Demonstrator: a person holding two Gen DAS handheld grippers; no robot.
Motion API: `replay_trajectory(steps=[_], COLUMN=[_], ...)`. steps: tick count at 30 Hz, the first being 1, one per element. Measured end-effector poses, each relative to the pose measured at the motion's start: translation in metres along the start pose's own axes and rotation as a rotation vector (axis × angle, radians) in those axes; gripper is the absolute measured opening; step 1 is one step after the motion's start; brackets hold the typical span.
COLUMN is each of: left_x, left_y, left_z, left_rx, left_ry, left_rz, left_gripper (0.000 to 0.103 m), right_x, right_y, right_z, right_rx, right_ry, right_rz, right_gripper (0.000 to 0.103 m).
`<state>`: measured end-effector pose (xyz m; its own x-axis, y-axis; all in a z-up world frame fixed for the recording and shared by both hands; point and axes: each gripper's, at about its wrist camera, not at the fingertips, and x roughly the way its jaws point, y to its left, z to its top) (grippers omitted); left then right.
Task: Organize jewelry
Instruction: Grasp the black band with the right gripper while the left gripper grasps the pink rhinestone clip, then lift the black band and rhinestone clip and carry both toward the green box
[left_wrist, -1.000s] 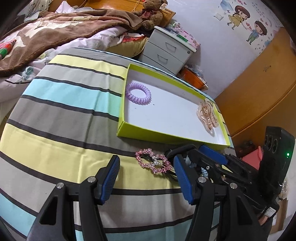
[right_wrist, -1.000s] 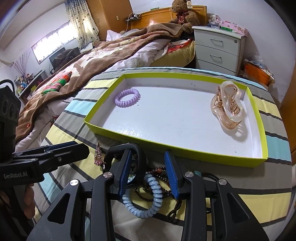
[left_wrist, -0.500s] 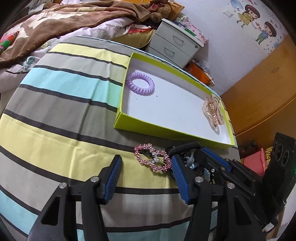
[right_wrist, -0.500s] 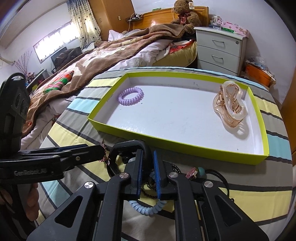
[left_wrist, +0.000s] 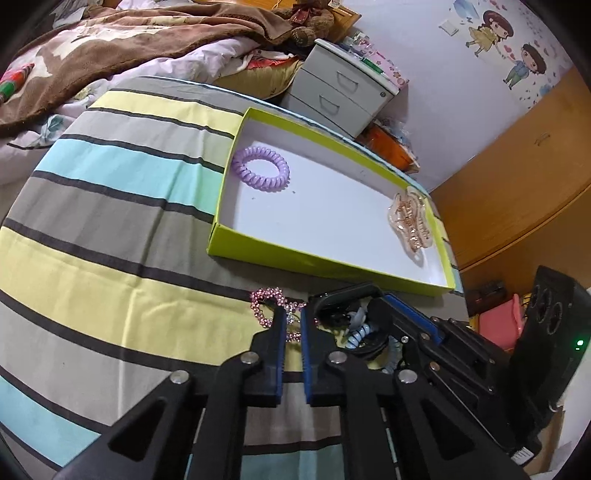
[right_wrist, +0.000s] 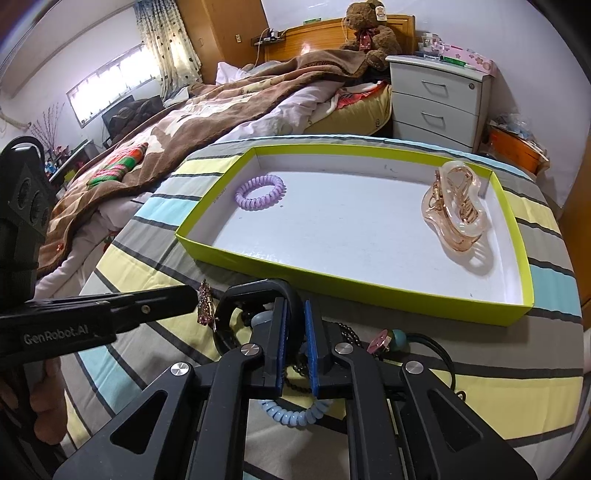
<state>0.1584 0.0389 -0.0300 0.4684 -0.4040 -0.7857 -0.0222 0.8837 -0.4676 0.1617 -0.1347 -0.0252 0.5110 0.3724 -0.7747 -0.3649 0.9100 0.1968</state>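
Observation:
A lime-green tray (left_wrist: 258, 254) (right_wrist: 369, 288) with a white floor lies on the striped tablecloth. In it are a purple spiral hair tie (left_wrist: 260, 172) (right_wrist: 260, 192) and a clear amber claw clip (left_wrist: 410, 225) (right_wrist: 458, 206). My left gripper (left_wrist: 293, 319) is shut on a pink rhinestone hair clip (left_wrist: 264, 299) (right_wrist: 204, 308) just in front of the tray. My right gripper (right_wrist: 294, 314) (left_wrist: 369, 314) is shut on a pale blue spiral hair tie (right_wrist: 295, 408) (left_wrist: 360, 328), beside a black headband (right_wrist: 258, 290) and a dark bead string (right_wrist: 347, 332).
A pink and teal bobble tie (right_wrist: 389, 339) lies right of my right gripper. A bed with a brown blanket (right_wrist: 221, 110) lies beyond the table, a grey nightstand (right_wrist: 436, 99) (left_wrist: 340, 92) behind the tray. The tablecloth (left_wrist: 110, 221) spreads left.
Both grippers have closed: the right one first on the pale blue spiral tie, then the left one on the pink rhinestone clip after moving forward to it.

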Motion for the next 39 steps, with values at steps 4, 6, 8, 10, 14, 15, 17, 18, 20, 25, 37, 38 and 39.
replay_trajectory(steps=[4, 6, 8, 10, 14, 15, 17, 18, 20, 25, 37, 38, 39], left_x=[-0.003, -0.006, -0.009, -0.014, -0.019, -0.02, -0.02, -0.02, -0.02, -0.021, -0.004, -0.003, -0.001], left_y=[0.005, 0.007, 0.007, 0.008, 0.008, 0.008, 0.008, 0.008, 0.006, 0.004, -0.024, -0.025, -0.028], left_z=[-0.001, -0.002, -0.002, -0.004, -0.009, -0.01, -0.014, -0.015, -0.017, -0.023, -0.048, -0.05, -0.052], left_rx=[-0.003, -0.01, -0.004, 0.003, 0.005, 0.012, 0.017, 0.019, 0.027, 0.05, 0.252, 0.263, 0.28], left_ry=[-0.005, -0.013, -0.019, -0.027, -0.03, -0.026, -0.019, -0.014, -0.008, -0.004, -0.005, -0.009, -0.01], left_rz=[0.016, 0.007, 0.013, 0.012, 0.001, -0.002, 0.0, -0.005, -0.007, 0.007, 0.176, 0.186, 0.204], left_gripper=[0.006, 0.006, 0.006, 0.006, 0.006, 0.006, 0.006, 0.006, 0.007, 0.023, 0.042, 0.042, 0.042], right_x=[-0.008, -0.012, -0.017, -0.022, -0.032, -0.033, -0.035, -0.037, -0.039, -0.053, -0.082, -0.083, -0.085], right_y=[-0.002, -0.003, -0.002, -0.001, 0.003, 0.005, 0.01, 0.012, 0.013, 0.005, -0.012, -0.013, -0.014], right_z=[-0.002, -0.003, -0.005, -0.009, -0.022, -0.025, -0.032, -0.035, -0.041, -0.049, -0.061, -0.062, -0.062], right_rx=[0.007, 0.011, 0.008, 0.008, 0.018, 0.015, 0.002, -0.006, -0.018, 0.024, 0.091, 0.097, 0.1], right_ry=[-0.018, -0.03, -0.035, -0.036, -0.038, -0.033, -0.027, -0.026, -0.018, -0.06, -0.13, -0.135, -0.14], right_rz=[-0.003, -0.002, 0.006, 0.011, 0.031, 0.036, 0.027, 0.03, 0.038, -0.014, -0.027, -0.025, -0.023], right_gripper=[0.009, 0.009, 0.009, 0.009, 0.009, 0.009, 0.009, 0.009, 0.009, 0.009, 0.009, 0.009, 0.009])
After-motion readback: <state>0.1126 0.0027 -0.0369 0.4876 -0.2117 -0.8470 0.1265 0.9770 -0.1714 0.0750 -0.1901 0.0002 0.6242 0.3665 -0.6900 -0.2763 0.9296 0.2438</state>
